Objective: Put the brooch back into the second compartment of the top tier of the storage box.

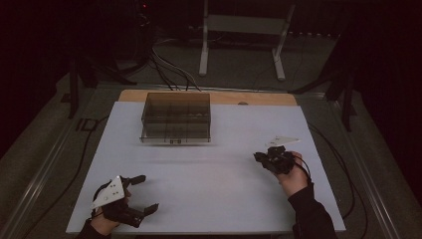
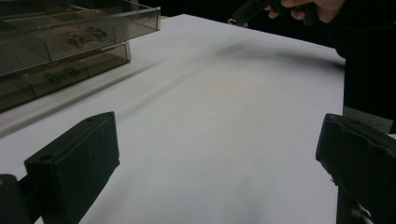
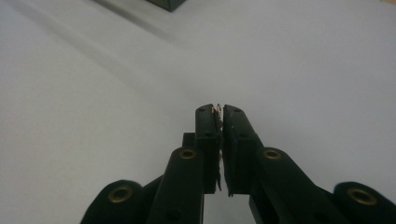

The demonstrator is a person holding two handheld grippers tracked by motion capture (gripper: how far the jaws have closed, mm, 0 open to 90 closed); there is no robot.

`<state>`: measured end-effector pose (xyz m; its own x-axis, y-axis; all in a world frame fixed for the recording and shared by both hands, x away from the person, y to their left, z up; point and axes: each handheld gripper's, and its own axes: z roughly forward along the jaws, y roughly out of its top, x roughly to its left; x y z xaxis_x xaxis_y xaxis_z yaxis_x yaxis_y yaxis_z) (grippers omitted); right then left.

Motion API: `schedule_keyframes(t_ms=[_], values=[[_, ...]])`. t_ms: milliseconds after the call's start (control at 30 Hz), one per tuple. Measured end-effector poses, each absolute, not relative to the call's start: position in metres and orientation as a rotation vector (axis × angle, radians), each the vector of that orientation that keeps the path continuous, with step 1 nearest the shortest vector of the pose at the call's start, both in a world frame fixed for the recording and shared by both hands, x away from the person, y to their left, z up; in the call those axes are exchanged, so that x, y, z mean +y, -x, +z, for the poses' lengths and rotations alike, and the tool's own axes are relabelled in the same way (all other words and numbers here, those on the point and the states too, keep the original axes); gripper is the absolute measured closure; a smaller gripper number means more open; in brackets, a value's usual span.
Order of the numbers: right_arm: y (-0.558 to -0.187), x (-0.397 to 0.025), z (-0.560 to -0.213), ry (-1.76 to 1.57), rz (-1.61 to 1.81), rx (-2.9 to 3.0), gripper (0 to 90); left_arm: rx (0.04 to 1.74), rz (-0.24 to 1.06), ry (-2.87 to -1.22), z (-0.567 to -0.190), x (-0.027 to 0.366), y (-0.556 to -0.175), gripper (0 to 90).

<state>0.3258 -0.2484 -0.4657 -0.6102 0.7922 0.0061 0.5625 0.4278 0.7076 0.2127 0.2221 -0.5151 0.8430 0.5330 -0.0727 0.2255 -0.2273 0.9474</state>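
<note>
A smoky clear plastic compartment box (image 1: 175, 118) stands at the back middle of the white table top (image 1: 209, 174). In the left gripper view the box (image 2: 42, 60) sits at the upper left with small metal parts (image 2: 84, 37) in its trays. My left gripper (image 1: 146, 193) rests near the front left edge, jaws wide apart with nothing between them (image 2: 215, 158). My right gripper (image 1: 260, 157) hovers at the right, pointing left. Its jaws are pressed together (image 3: 219, 112) on a small thin metal piece (image 3: 217, 109) that glints at the tips.
A strip of bare wood (image 1: 259, 98) shows behind the white sheet. Cables (image 1: 171, 69) and a white stand (image 1: 244, 30) are on the floor beyond the table. Open white surface lies between the two grippers and in front of the box.
</note>
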Motion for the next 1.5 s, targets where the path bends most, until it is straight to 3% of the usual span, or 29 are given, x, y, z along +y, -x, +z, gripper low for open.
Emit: schedule_keyframes(t_ms=[1500], values=[[-0.37, -0.161, -0.414, -0.978, 1.072, 2.421, 85.4, 0.581, 0.313, -1.786, -0.514, 0.224, -0.212, 0.6]])
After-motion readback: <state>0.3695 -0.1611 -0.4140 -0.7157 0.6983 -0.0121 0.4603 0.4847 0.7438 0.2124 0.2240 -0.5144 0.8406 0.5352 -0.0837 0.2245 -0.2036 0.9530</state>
